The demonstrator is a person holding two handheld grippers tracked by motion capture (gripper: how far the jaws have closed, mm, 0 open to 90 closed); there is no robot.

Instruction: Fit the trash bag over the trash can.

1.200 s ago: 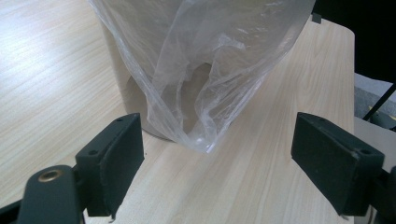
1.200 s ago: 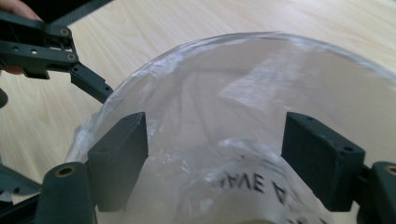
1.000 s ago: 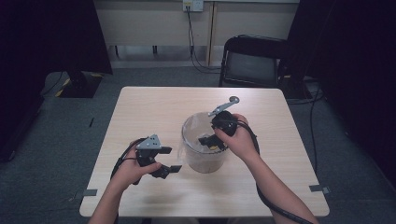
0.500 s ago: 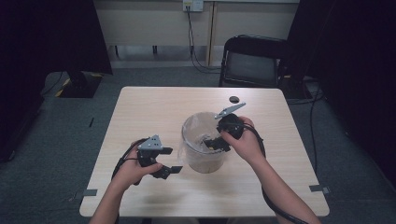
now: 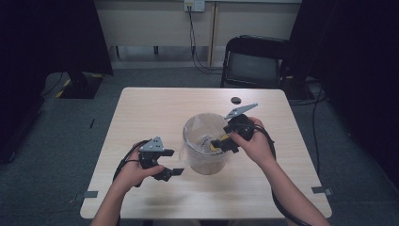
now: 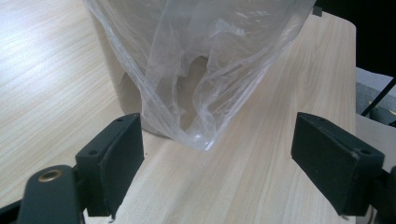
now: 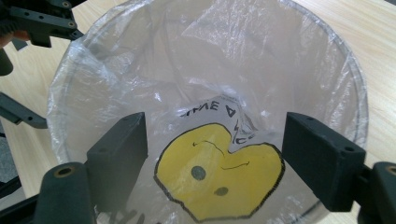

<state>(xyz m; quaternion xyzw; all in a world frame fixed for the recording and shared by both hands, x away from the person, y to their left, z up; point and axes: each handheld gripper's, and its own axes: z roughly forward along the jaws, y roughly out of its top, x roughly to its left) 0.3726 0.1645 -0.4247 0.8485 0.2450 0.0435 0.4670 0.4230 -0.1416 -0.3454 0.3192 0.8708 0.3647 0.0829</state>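
Our right tool (image 5: 221,142) has moved over the bin's (image 5: 205,162) mouth, jaws wide and empty (bag (image 7: 219,84) lining in place), so lining looks nearly done. Our left tool (image 5: 170,173), also wide, waits beside it on the desk (image 5: 141,108).

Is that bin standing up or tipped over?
Upright: the bin stands on the table, its bag-lined mouth facing up.

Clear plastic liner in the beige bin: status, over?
Left gripper open beside clear plastic liner. Right gripper open above beige bin. Nothing blocking.
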